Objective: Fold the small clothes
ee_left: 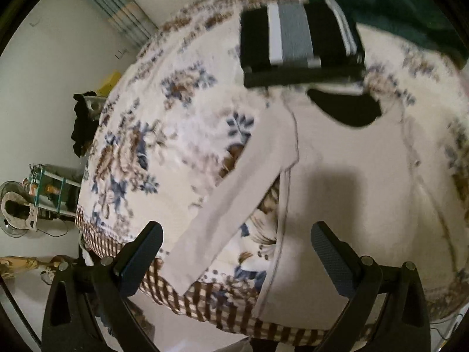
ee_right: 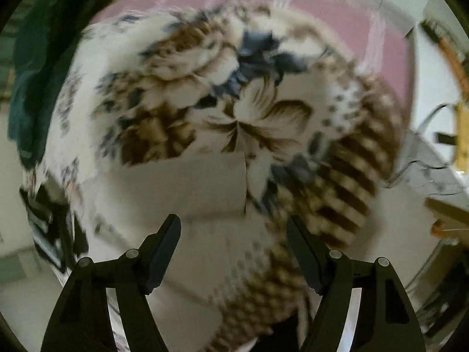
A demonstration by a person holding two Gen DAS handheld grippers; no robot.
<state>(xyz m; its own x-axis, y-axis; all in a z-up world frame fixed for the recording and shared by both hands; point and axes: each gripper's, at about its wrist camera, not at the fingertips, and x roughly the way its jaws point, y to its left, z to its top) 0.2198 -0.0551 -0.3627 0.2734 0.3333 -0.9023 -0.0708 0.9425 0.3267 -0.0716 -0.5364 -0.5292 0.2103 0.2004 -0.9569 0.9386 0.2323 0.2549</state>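
White long-sleeved shirt (ee_left: 346,176) lies spread flat on the floral bedspread (ee_left: 164,135), one sleeve (ee_left: 234,202) angled out toward the checked border. Left gripper (ee_left: 237,234) hovers above it, jaws wide apart, holding nothing. Right gripper (ee_right: 234,228) likewise gapes empty over the blurred white cloth (ee_right: 181,182). A folded black-and-grey striped garment (ee_left: 299,44) sits beyond the collar.
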